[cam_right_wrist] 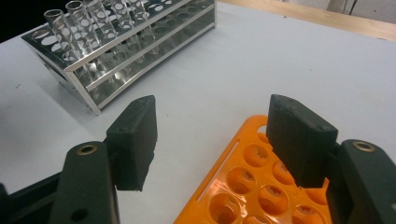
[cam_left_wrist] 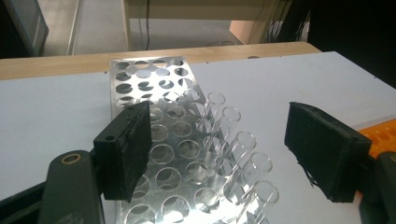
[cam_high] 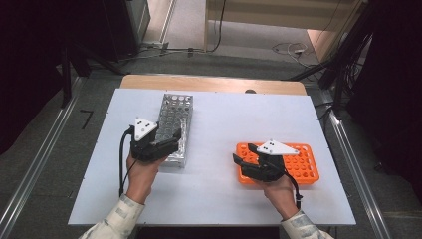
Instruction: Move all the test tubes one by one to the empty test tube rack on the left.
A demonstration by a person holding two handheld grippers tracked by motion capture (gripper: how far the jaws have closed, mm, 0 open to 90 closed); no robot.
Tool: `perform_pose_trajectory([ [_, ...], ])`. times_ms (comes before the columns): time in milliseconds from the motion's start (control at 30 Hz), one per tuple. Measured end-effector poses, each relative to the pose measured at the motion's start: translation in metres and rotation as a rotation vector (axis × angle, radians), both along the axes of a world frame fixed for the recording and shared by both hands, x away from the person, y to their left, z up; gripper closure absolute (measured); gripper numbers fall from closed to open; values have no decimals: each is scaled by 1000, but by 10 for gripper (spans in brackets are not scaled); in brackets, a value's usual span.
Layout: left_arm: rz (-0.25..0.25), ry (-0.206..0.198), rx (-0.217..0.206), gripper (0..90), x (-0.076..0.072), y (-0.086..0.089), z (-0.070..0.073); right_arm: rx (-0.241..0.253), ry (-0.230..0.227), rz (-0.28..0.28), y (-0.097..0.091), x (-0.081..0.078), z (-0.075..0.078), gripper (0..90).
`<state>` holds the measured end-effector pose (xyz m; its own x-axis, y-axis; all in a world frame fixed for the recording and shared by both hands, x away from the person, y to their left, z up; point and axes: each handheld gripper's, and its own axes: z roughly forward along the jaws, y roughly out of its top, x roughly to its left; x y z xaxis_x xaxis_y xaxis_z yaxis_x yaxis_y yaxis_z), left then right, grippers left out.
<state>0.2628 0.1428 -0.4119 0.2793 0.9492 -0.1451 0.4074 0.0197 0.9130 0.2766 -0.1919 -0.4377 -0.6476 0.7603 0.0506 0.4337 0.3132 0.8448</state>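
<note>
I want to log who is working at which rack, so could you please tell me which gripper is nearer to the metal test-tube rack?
Left. The left gripper hovers over the metal rack's near end, open above its glass tubes. The right gripper is off to the side, over the orange rack.

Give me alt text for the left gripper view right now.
The left gripper has open, empty jaws above a metal rack on a white table, framing a row of five clear glass tubes along the rack's right edge. An orange rack peeks in at far right.
</note>
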Motion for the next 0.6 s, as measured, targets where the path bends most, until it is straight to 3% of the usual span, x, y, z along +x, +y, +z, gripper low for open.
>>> perform_pose_trajectory([
  [333,14,5,18,184,-20,16,-8,14,-9,-47,-22,0,3,276],
  [600,59,0,29,160,-33,32,-14,32,-10,-65,-40,-1,4,260],
])
